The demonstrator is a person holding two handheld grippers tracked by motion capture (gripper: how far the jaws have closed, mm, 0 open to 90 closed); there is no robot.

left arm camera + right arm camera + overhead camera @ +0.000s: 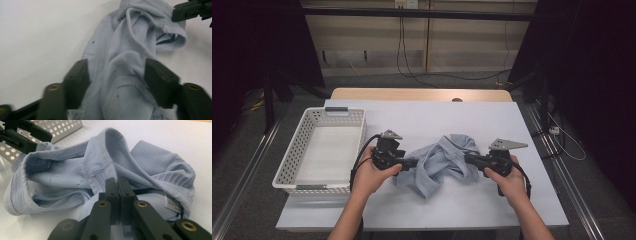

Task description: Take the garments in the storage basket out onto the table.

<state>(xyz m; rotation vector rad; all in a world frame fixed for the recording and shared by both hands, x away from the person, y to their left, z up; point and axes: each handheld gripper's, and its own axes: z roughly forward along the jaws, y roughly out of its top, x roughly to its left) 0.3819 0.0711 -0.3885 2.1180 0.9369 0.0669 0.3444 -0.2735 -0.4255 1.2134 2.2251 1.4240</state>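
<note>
White perforated basket (304,131) sits on the left part of the table (492,205), its long side running near to far; its floor looks bare, with no item inside. Its perforated wall (61,126) also appears at the far left in the right gripper view. Light blue garment (439,162) lies crumpled on the white table surface to the right of the basket, about mid-table, between the two hands. The bunched cloth runs roughly left to right, with one lobe hanging toward the near edge and a ribbed hem raised at its far right part. Left hand-held gripper (409,163) points right, into the garment's left end. In the left gripper view its jaws stand apart on either side of a fold of the cloth (125,82); the fabric lies between them, and the pads do not visibly press on it. Right hand-held gripper (468,159) points left, into the garment's right end. In the right gripper view its jaws (117,195) are closed tight together, pinching a ribbed edge of the garment (75,175). A white label is visible at the right of the cloth in that view.
</note>
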